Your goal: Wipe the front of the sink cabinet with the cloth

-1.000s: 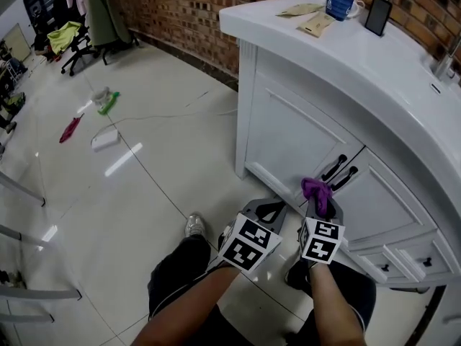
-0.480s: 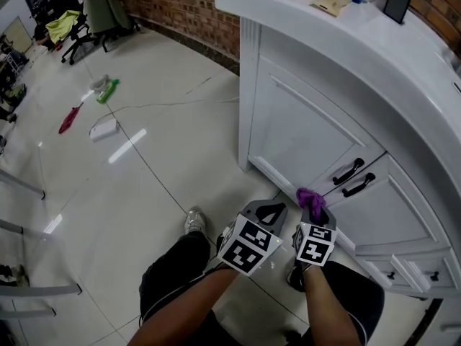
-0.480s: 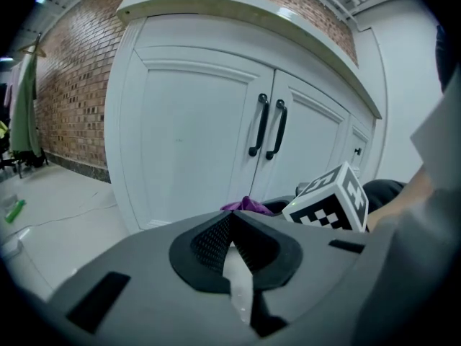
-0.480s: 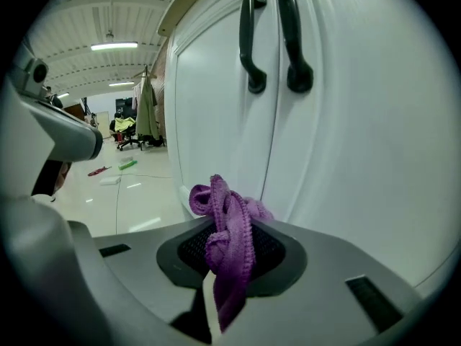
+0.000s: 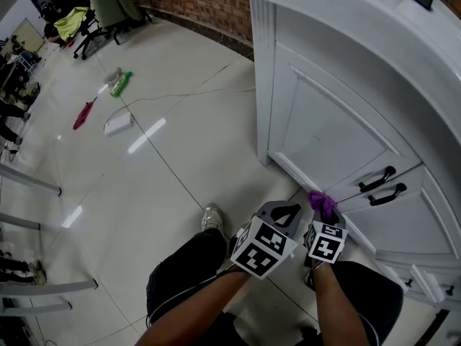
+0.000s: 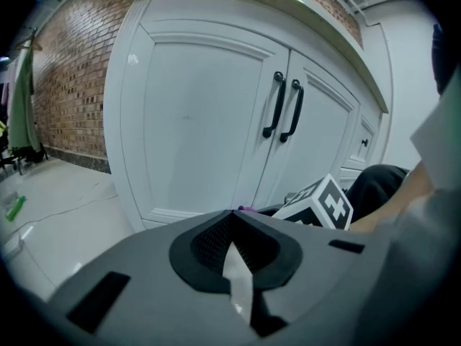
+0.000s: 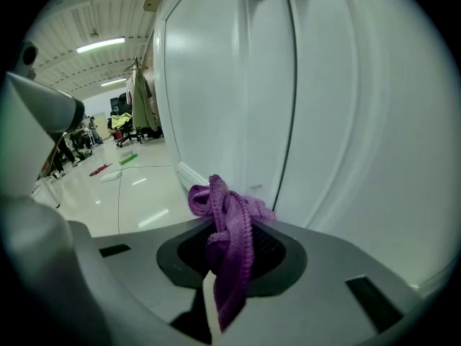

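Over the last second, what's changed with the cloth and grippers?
The right gripper drew the purple cloth down the cabinet door, away from the black handles. It stays shut on the cloth; the left gripper stays shut and empty beside it.

The sink cabinet (image 5: 324, 121) stands at right, its door handles (image 5: 377, 179) side by side. Before its lower edge sits the right claw (image 5: 322, 211), the cloth (image 5: 323, 202) in it; the left claw (image 5: 287, 211) lies just left.

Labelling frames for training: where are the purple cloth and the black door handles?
purple cloth (image 7: 229, 225): right gripper view, its bunched middle.
black door handles (image 6: 274, 107): left gripper view, the left handle's bar.
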